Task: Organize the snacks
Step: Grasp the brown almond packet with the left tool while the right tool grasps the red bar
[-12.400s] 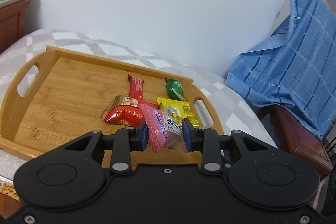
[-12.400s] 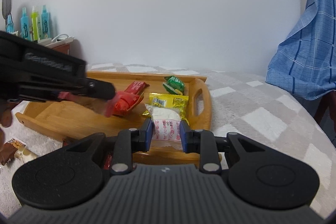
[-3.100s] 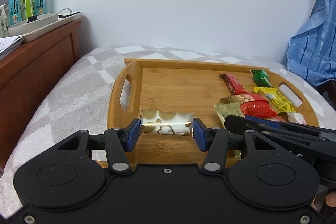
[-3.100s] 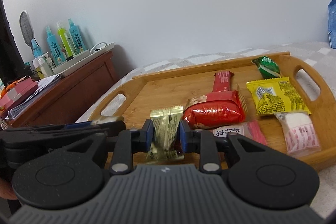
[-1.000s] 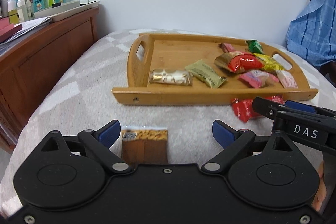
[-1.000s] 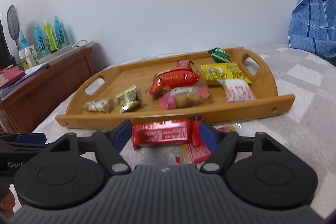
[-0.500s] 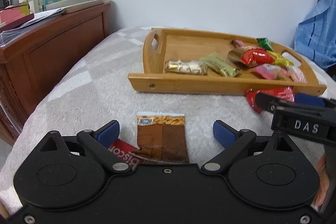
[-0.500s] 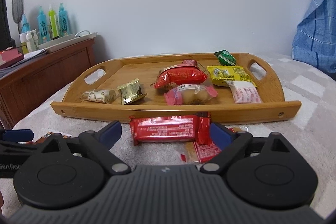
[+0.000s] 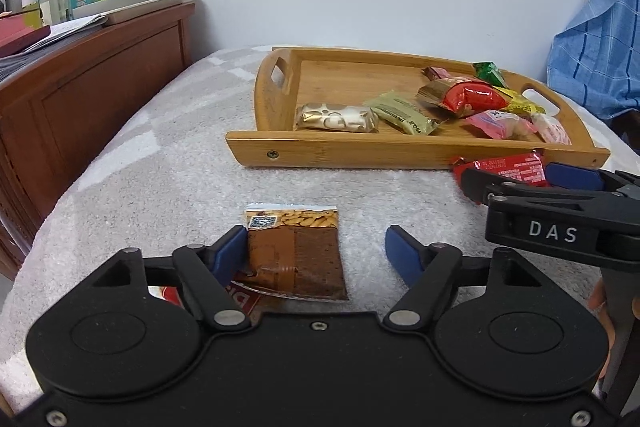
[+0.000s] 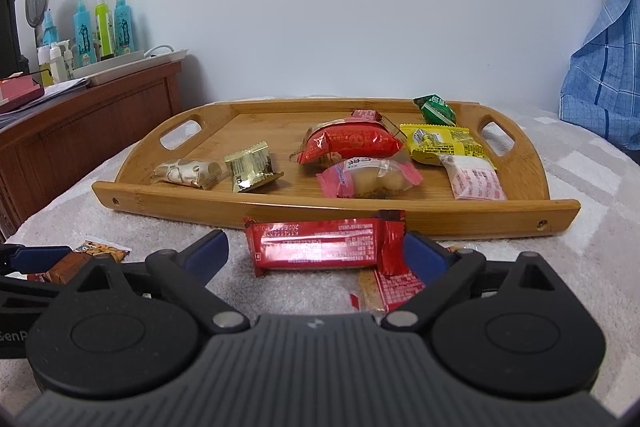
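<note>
Left gripper [image 9: 316, 247], jaws spread, straddles the brown peanut packet [image 9: 294, 251] on the bed [image 9: 160, 179]. Right gripper [image 10: 316, 255], released, brackets the red bar [image 10: 320, 243] before the tray [image 10: 328, 209].

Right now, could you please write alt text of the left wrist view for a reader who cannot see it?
The open left gripper frames a brown peanut snack packet lying on a grey towel-like cover. Beyond it, a wooden tray holds several wrapped snacks. At right, the right gripper reaches to a red bar before the tray.
</note>
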{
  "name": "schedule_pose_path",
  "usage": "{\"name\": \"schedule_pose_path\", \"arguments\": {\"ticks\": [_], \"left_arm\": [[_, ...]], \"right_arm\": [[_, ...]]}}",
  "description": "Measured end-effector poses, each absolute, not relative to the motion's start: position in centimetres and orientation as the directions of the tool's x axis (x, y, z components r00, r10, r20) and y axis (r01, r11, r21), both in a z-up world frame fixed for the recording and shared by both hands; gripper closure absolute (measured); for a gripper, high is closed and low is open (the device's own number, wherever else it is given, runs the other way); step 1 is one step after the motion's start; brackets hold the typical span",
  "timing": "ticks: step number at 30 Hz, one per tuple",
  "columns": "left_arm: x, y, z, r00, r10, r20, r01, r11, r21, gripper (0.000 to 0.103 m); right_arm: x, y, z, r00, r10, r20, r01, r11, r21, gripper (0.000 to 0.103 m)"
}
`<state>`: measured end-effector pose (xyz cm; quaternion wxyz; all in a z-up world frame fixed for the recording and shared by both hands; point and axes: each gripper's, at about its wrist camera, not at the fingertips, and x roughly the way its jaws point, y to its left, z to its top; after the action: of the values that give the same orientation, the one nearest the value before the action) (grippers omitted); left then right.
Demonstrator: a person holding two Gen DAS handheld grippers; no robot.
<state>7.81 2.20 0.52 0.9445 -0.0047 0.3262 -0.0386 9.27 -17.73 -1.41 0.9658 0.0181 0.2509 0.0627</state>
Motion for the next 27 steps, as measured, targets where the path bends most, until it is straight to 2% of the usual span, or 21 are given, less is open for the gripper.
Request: {"name": "schedule_pose_path", "arguments": {"ticks": [3, 5, 6, 8, 11, 27], "left_arm": [[7.8, 2.2, 0.7, 0.781, -0.073, -0.620, 0.069, 0.997, -0.031, 0.034], [7.7, 2.1, 0.8, 0.784, -0.068, -0.617, 0.073, 0.997, -0.018, 0.043], [7.7, 2.0, 0.8, 0.785, -0.065, -0.617, 0.074, 0.997, -0.010, 0.045], [7.6, 1.8, 0.9, 0.785, -0.060, -0.617, 0.075, 0.997, -0.002, 0.052], [7.6, 1.6, 1.1, 0.784, -0.057, -0.619, 0.072, 0.997, -0.001, 0.058], [7.7, 1.0, 3.8, 0.819, -0.061, -0.570, 0.072, 0.997, -0.004, 0.060]], "right_arm": [[9.3, -17.6, -1.4, 0.867, 0.120, -0.484, -0.107, 0.993, 0.054, 0.008], [9.2, -17.5, -1.4, 0.869, 0.111, -0.482, -0.102, 0.994, 0.047, 0.018], [9.2, -17.5, -1.3, 0.870, 0.108, -0.481, -0.100, 0.994, 0.044, 0.020], [9.1, -17.5, -1.2, 0.871, 0.109, -0.479, -0.102, 0.994, 0.042, 0.030], [9.0, -17.3, -1.2, 0.872, 0.116, -0.476, -0.110, 0.993, 0.040, 0.035], [7.9, -17.9, 0.5, 0.893, 0.152, -0.424, -0.128, 0.988, 0.085, 0.036]]}}
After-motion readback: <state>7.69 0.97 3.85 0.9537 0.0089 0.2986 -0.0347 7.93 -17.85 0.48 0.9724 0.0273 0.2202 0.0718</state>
